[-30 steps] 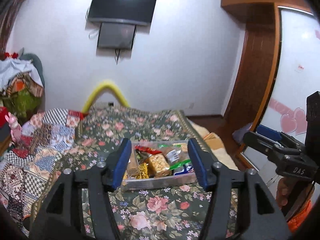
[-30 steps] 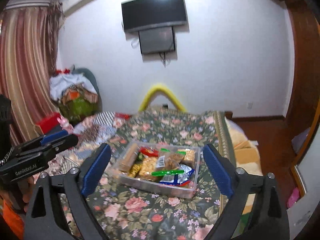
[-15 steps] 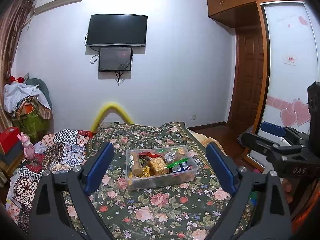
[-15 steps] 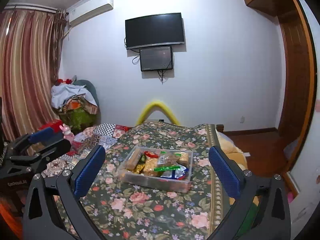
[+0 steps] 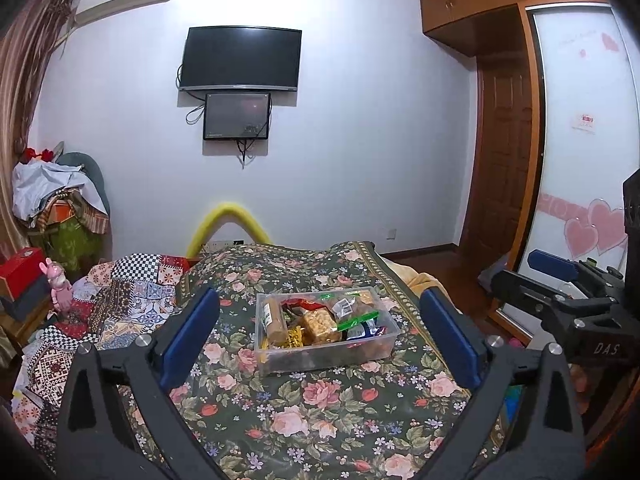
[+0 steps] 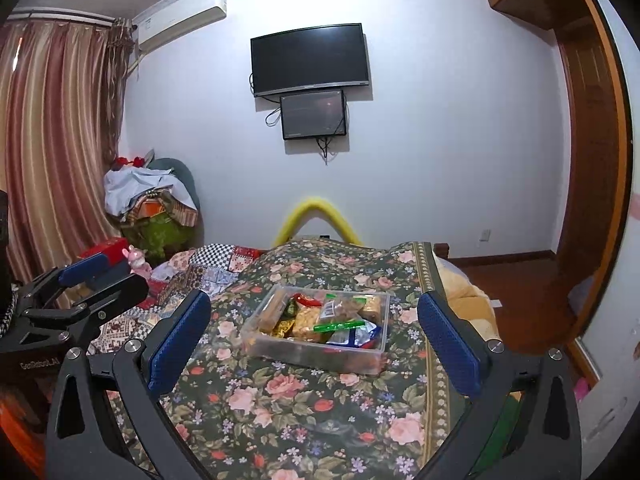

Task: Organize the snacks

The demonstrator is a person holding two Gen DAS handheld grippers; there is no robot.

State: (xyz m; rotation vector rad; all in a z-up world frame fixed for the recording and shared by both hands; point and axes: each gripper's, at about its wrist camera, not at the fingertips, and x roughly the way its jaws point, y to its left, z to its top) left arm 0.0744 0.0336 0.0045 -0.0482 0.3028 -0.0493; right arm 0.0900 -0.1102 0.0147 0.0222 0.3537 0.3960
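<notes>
A clear plastic box (image 5: 387, 336) full of snack packets (image 5: 320, 325) sits on the floral bedspread (image 5: 320, 408), ahead of both grippers. It also shows in the right wrist view (image 6: 256, 344), with several packets (image 6: 312, 322) inside. My left gripper (image 5: 324, 338) is open and empty, back from the box. My right gripper (image 6: 314, 340) is open and empty, also back from the box. Each gripper shows at the edge of the other's view, the right one (image 5: 560, 280) and the left one (image 6: 80, 280).
A patchwork quilt (image 5: 120, 292) covers the bed's left side. A chair piled with clothes (image 6: 152, 204) and a red box (image 5: 20, 272) stand at the left. A wardrobe with a mirrored door (image 5: 576, 184) is on the right. A TV (image 5: 240, 60) hangs on the far wall.
Both grippers have drawn back and up from the box, which now looks smaller and farther. The left gripper's jaws have opened wider.
</notes>
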